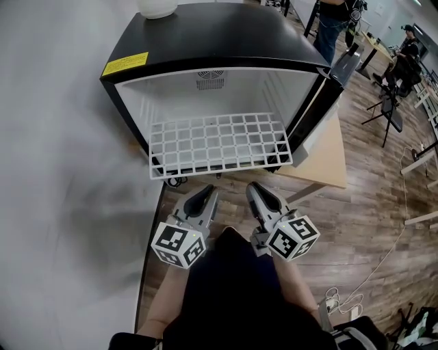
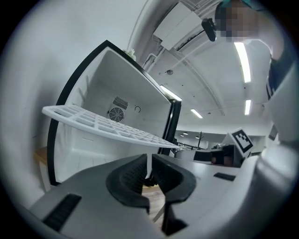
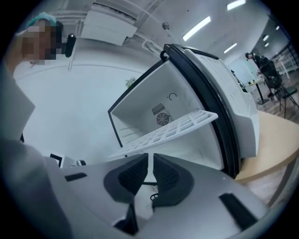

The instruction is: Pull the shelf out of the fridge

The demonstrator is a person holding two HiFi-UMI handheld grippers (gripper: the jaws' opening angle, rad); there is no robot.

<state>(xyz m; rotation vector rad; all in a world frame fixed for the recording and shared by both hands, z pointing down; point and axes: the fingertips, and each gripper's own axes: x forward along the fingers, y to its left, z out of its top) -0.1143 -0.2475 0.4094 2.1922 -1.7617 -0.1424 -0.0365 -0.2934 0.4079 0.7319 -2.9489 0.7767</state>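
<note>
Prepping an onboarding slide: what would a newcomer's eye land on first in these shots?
First, the white wire shelf sticking far out of the front of the open black fridge, which sits on a wooden table. Next, the two marker-cube grippers just in front of and below it: the left gripper and the right gripper. Their tips point at the shelf's front edge, with the jaws nearly together and nothing between them.

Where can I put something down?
The white shelf is bare. The black fridge top is free but for a white thing at its back. The tan table right of the fridge is bare. Crowded: left gripper and right gripper before the shelf.
</note>
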